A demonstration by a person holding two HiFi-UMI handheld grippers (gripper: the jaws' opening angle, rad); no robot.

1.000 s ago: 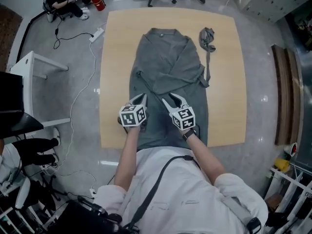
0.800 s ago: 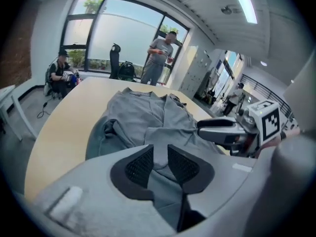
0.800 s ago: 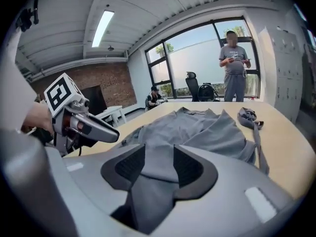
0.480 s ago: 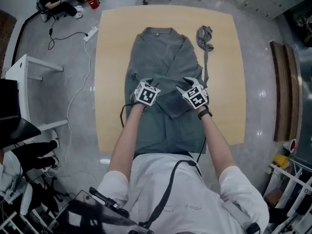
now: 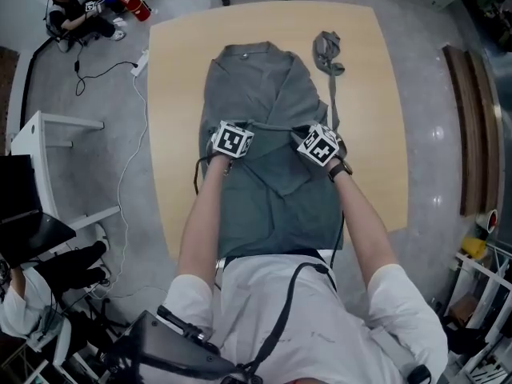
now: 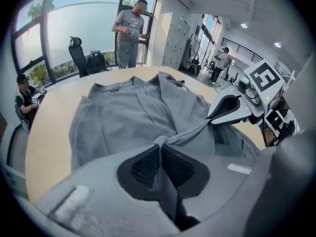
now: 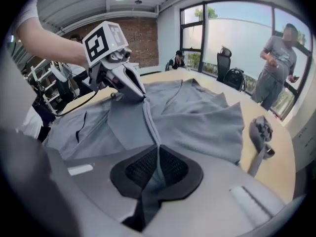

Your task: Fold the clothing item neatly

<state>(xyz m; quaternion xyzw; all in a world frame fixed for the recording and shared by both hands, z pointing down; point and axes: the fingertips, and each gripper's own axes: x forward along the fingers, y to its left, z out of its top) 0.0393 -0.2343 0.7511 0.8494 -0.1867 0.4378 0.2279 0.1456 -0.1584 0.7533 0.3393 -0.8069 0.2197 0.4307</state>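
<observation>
A grey garment (image 5: pixel 256 94) lies lengthwise on the wooden table (image 5: pixel 176 94), collar at the far end and hem over the near edge. Both grippers are at its middle, side by side. My left gripper (image 5: pixel 238 126) has just been closing and is now shut on a pinch of the grey cloth (image 6: pixel 163 141). My right gripper (image 5: pixel 308 129) has just closed on the cloth too (image 7: pixel 157 147). A taut ridge of fabric (image 7: pixel 148 120) runs from one gripper to the other. Each gripper view shows the other gripper: the right gripper (image 6: pixel 228 108) and the left gripper (image 7: pixel 129 89).
A grey fabric belt (image 5: pixel 330 54) lies bunched at the table's far right, its tail trailing along the garment. A person (image 6: pixel 129 26) stands beyond the far edge near office chairs (image 6: pixel 79 53). A white desk (image 5: pixel 48 134) and a floor cable (image 5: pixel 128 150) are at the left.
Both grippers moved from the garment's near hem up to its middle, tipped downward, and their jaws closed on the fabric, pulling a ridge taut between them.
</observation>
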